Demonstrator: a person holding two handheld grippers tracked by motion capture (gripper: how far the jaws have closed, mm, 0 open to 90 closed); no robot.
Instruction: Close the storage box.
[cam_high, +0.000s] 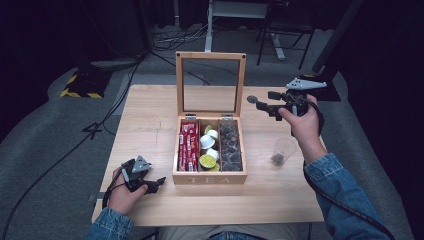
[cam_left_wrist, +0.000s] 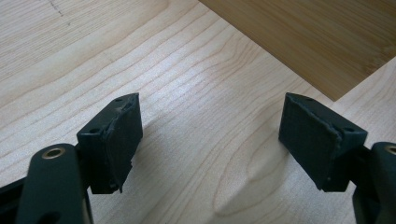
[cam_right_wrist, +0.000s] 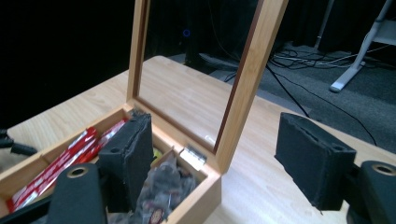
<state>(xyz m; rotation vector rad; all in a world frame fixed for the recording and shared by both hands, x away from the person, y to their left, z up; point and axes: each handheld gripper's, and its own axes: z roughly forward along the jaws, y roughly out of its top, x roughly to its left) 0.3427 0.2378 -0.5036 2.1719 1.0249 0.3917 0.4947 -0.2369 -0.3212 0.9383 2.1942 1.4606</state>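
Note:
A wooden tea box (cam_high: 210, 177) stands mid-table with its glass-paned lid (cam_high: 210, 57) raised upright. Red sachets (cam_high: 189, 145) fill its left compartment, white and lime pods (cam_high: 208, 150) the middle, dark packets (cam_high: 230, 147) the right. My right gripper (cam_high: 259, 104) hovers open just right of the lid, pointing left, nothing between its jaws. In the right gripper view its open jaws (cam_right_wrist: 215, 154) frame the lid's post (cam_right_wrist: 247, 84) and the dark packets (cam_right_wrist: 163, 186). My left gripper (cam_high: 157, 184) sits low at the front left, open and empty (cam_left_wrist: 210, 135), near the box's corner (cam_left_wrist: 317, 42).
A clear plastic cup (cam_high: 283, 151) with something dark at its bottom stands on the table (cam_high: 145, 120) right of the box, close to my right forearm. Cables trail over the grey floor (cam_high: 50, 130) beyond the table's edges.

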